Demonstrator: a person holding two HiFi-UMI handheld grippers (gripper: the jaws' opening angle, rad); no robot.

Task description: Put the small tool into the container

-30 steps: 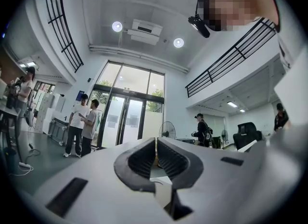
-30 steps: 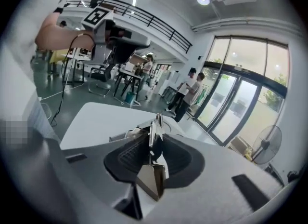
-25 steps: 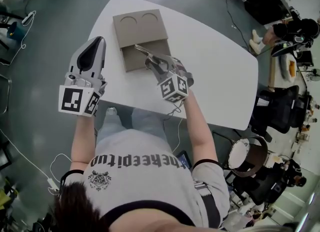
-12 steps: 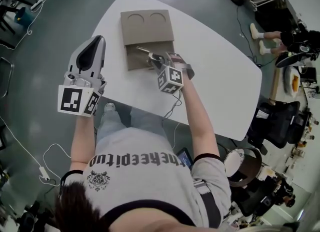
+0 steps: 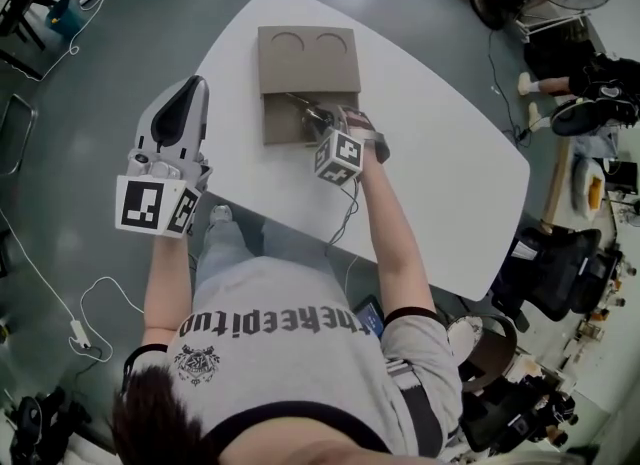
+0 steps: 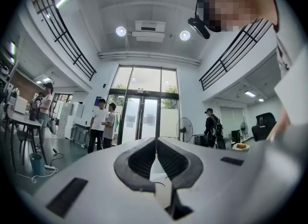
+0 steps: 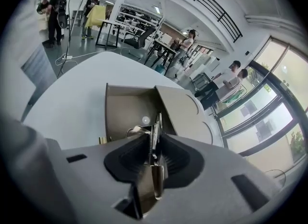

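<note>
Our right hand-held gripper (image 5: 320, 121) is clenched on the small tool (image 5: 300, 106). In the right gripper view the two dark pads (image 7: 130, 158) press on both sides of the small tool (image 7: 155, 130), which is shiny metal with a little spring. The tool sticks out past the pads and points at the container (image 7: 126, 106).

The container (image 5: 308, 61) is a flat brown box on the white counter (image 5: 430, 143). Its far part has two round dents. Its near part is open, and the tool is over that open part. We cannot tell if the tool touches the bottom.

Our left hand-held gripper (image 5: 192, 93) is up in the air, off to the left side of the counter and well apart from the container. In the left gripper view the left hand-held gripper (image 6: 156, 143) has its jaws pressed together with nothing between them.
</note>
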